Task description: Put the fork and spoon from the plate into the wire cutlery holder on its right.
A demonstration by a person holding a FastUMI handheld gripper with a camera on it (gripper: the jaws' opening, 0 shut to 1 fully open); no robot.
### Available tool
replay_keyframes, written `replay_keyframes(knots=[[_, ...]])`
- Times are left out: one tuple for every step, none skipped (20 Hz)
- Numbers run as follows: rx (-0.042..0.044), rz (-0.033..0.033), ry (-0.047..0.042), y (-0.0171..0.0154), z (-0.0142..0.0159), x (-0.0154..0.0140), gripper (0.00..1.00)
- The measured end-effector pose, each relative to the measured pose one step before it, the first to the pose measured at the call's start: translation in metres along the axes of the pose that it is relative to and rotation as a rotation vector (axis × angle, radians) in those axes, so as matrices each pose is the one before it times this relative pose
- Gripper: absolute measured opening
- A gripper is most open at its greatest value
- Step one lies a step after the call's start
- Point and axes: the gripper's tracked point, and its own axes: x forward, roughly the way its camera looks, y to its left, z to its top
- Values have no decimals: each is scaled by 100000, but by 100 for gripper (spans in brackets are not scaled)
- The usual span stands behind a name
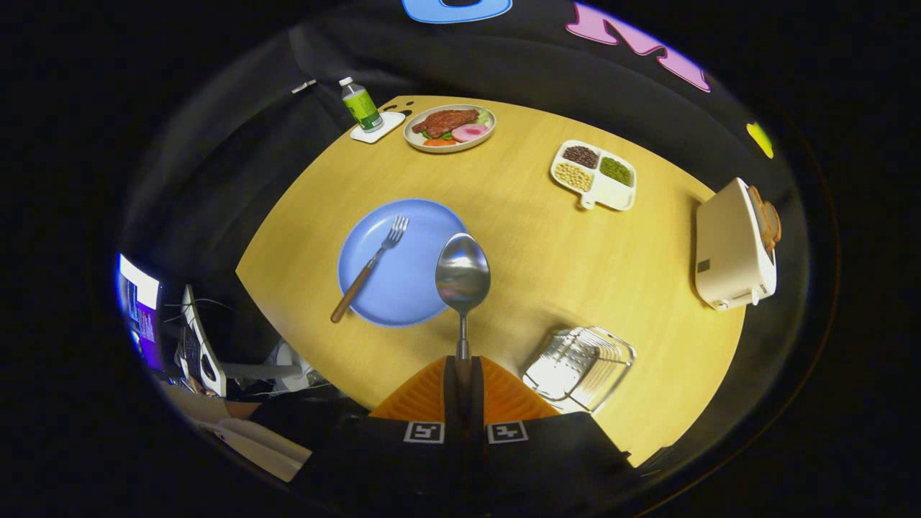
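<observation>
Between the two orange fingers [432, 392] of the gripper [463, 367] the spoon [463, 277] is clamped by its handle, its bowl raised ahead of them over the right rim of the blue plate [421, 288]. On that plate lies the fork [370, 267], its wooden handle jutting off the near-left rim. Just right of the fingers stands the wire cutlery holder [580, 367], apart from the plate. Farther across the wooden table [525, 237] sit a meal plate [450, 127], a divided dish [594, 175], a bottle [360, 105] and a toaster [734, 248].
</observation>
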Motion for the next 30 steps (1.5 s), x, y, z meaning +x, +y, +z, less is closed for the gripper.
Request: replay_keyframes(knots=[[206, -938, 1255, -1154, -599, -690, 7], [-222, -855, 1939, -1217, -755, -662, 7], [-589, -850, 2115, -1145, -755, -626, 7], [-989, -925, 2190, -1081, -835, -312, 7], [-1014, -555, 2549, -829, -895, -117, 7], [-1084, -229, 2487, -726, -781, -14, 7], [-487, -7, 2507, -645, -732, -180, 7], [-292, 7, 2991, -577, -750, 206, 7], [-732, -150, 3124, -602, -690, 128, 7], [-887, 68, 2443, -503, -441, 311, 7], [-468, 177, 2125, -364, -244, 230, 7], [-242, 828, 1659, -218, -148, 288, 7], [-120, 1070, 1659, -34, -225, 257, 7], [9, 648, 2398, -94, -162, 390, 7], [-44, 503, 2862, -229, -208, 450, 7], [-759, 528, 2516, -101, -74, 208, 7], [-645, -207, 1566, -245, 262, 210, 7], [-399, 156, 587, -149, 458, 142, 7], [-622, 477, 1110, -57, 171, 118, 7], [-590, 685, 2278, 65, 28, 209, 7], [-624, 325, 1775, 15, 32, 331, 7], [-703, 1, 1563, -125, 190, 280, 7], [-309, 346, 1720, -17, 82, 228, 8], [-217, 369, 1490, -67, 78, 166, 8], [-325, 45, 947, -106, 149, 252, 9], [180, -355, 824, -212, 146, 111, 9], [690, -207, 650, -251, 174, 83, 9], [1246, 141, 254, -116, 289, 122, 9], [1035, 172, -109, -29, 369, 166, 9], [791, 9, -125, -118, 319, 93, 9]])
